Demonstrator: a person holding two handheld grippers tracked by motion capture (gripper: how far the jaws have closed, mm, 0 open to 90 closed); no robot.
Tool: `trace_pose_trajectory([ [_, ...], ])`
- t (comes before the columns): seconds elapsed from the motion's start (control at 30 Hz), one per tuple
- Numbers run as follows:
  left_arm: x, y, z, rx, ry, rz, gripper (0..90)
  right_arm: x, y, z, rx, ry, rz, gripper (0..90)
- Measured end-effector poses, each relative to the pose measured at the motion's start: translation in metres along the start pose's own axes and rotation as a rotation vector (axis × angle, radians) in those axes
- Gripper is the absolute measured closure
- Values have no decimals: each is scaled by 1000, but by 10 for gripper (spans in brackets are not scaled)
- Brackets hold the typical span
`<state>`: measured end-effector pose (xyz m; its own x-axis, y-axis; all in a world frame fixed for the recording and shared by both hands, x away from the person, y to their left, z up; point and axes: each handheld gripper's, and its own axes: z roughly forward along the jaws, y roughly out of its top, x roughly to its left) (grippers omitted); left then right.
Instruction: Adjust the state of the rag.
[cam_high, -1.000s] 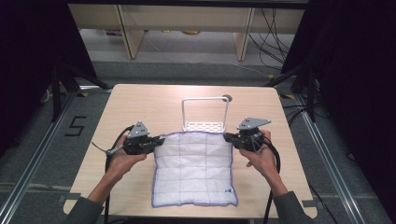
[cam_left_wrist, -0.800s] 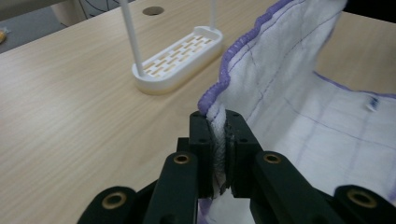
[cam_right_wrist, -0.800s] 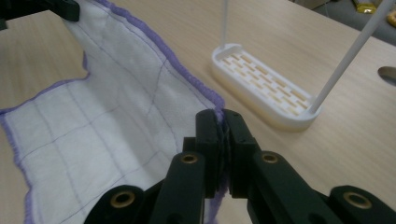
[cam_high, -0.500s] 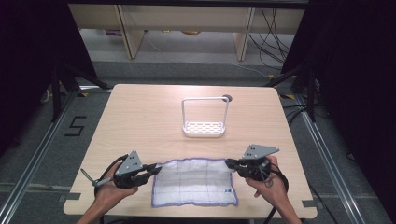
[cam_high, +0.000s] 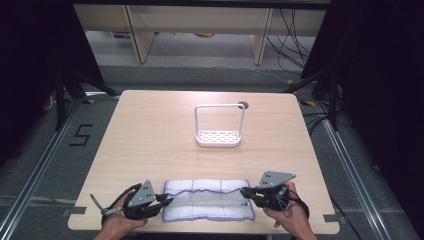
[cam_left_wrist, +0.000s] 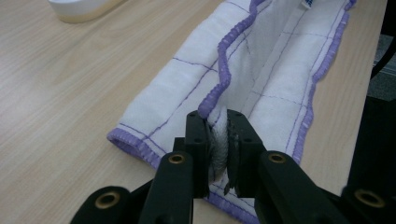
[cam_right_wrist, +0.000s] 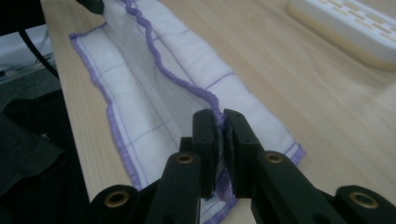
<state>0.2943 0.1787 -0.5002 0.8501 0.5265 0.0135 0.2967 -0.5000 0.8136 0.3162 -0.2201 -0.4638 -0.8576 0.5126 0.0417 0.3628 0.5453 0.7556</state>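
Both hand-held grippers pinched the folded cloth's upper hem at the near table edge.

Left gripper (cam_left_wrist: 218, 140) and right gripper (cam_right_wrist: 221, 135), jaws just easing apart yet clamping fabric, held opposite ends of the white, purple-hemmed, grid-stitched cloth (cam_high: 207, 199), which lay doubled between them on the pale wooden table (cam_high: 150, 130). First fold looked done, the top hem short of the near hem; release and perhaps another fold remained. Beyond the grippers stood a white wire-handled rack (cam_high: 218, 136), untouched.

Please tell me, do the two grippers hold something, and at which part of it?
Yes. Both hold the white cloth by its purple-stitched edge: the left gripper pinches one end of the folded-over edge, the right gripper the other end.
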Motion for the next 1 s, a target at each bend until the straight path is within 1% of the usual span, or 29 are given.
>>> trace_pose_trajectory([
  [0.03,-2,-1,0,-2,-7,2,796,1,-2,0,5,10,-5,832],
  [0.07,-4,-2,0,4,-7,0,795,2,-4,-1,9,16,3,830],
  [0.13,-7,-4,0,17,-20,28,794,5,-9,-1,28,21,16,831],
  [0.17,-8,-5,0,34,-27,36,790,5,-11,0,36,28,9,828],
  [0.2,-11,-7,1,24,-25,23,782,6,-14,0,46,34,10,818],
  [0.23,-11,-8,-1,51,-30,30,770,8,-16,1,54,36,15,801],
  [0.27,-13,-9,0,38,-34,12,755,9,-18,2,63,46,21,760],
  [0.3,-13,-10,-2,63,-35,32,751,10,-20,3,73,50,35,754],
  [0.33,-15,-10,-1,55,-36,33,741,9,-22,2,75,46,21,742],
  [0.37,-18,-11,-2,56,-45,18,715,10,-23,0,71,48,35,719],
  [0.4,-18,-11,-2,49,-50,27,657,10,-24,-1,65,46,35,672],
  [0.43,-19,-11,-5,60,-45,22,588,10,-24,-4,56,47,45,620],
  [0.47,-19,-11,-6,65,-38,27,556,10,-25,-8,37,53,56,603],
  [0.5,-20,-11,-9,61,-32,14,525,10,-25,-11,23,39,62,579],
  [0.53,-24,-10,-10,20,-24,-39,483,10,-25,-14,19,34,74,553],
  [0.57,-24,-9,-12,5,-29,-59,454,10,-24,-19,0,11,86,540],
  [0.6,-24,-7,-15,-10,-26,-70,449,9,-23,-21,-14,2,90,537],
  [0.63,-24,-4,-17,-24,-17,-97,442,8,-22,-23,-27,-5,106,525],
  [0.67,-22,-2,-17,-40,-16,-104,433,6,-20,-23,-31,-28,121,509],
  [0.7,-19,1,-17,-50,2,-116,424,3,-19,-22,-27,-43,120,491],
  [0.73,-15,5,-16,-57,14,-123,417,1,-17,-20,-17,-75,128,482],
  [0.77,-10,8,-15,-43,30,-123,415,-2,-15,-17,-10,-99,133,478],
  [0.8,-5,11,-12,-50,49,-131,416,-4,-13,-14,-5,-110,144,470],
  [0.83,1,14,-8,-50,56,-138,416,-7,-11,-10,3,-118,145,465],
  [0.87,8,17,-6,-32,66,-128,415,-9,-9,-6,8,-122,152,457],
  [0.9,16,20,-1,-25,75,-141,415,-9,-6,-2,20,-127,183,457],
  [0.93,22,21,3,-15,80,-150,410,-15,-3,3,33,-142,165,459],
  [0.97,26,22,6,-4,82,-150,408,-19,-1,7,29,-156,151,463],
  [1.0,31,23,10,12,81,-145,409,-20,2,9,46,-162,164,467],
])
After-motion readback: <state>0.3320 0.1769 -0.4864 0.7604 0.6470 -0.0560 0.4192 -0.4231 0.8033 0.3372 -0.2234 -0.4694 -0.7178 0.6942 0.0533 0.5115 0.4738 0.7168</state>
